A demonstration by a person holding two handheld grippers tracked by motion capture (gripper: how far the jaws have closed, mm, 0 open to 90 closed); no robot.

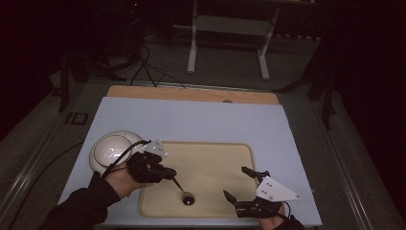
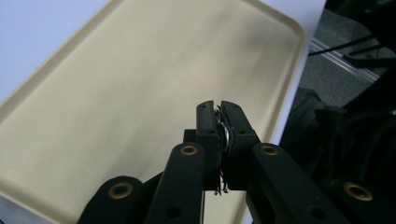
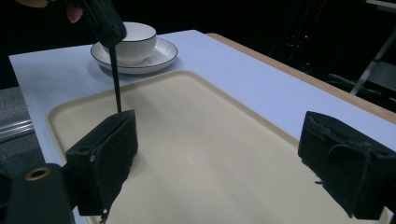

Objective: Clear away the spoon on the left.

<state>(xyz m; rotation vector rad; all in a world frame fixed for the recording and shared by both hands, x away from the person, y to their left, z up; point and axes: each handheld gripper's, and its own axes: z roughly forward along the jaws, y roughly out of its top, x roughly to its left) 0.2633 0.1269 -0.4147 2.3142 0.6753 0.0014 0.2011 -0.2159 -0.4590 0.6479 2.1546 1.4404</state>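
Observation:
A beige tray [image 1: 215,148] lies on the white table, with its surface also in the left gripper view [image 2: 140,84] and the right gripper view [image 3: 201,140]. My left gripper [image 1: 171,173] is over the tray's left part, shut on the handle of a dark spoon [image 1: 184,192]. The spoon hangs down with its bowl at the tray's front. In the left gripper view the jaws [image 2: 219,108] pinch the thin metal handle. My right gripper [image 1: 234,181] hovers open over the tray's front right corner, nothing between its fingers [image 3: 107,154]. The spoon handle [image 3: 115,79] shows beyond them.
A white cup [image 3: 135,39] on a saucer [image 1: 114,148] stands left of the tray, just behind the left hand. A wooden strip [image 1: 191,93] runs along the table's far edge. Cables [image 1: 143,72] and a metal stand [image 1: 230,43] are on the floor beyond.

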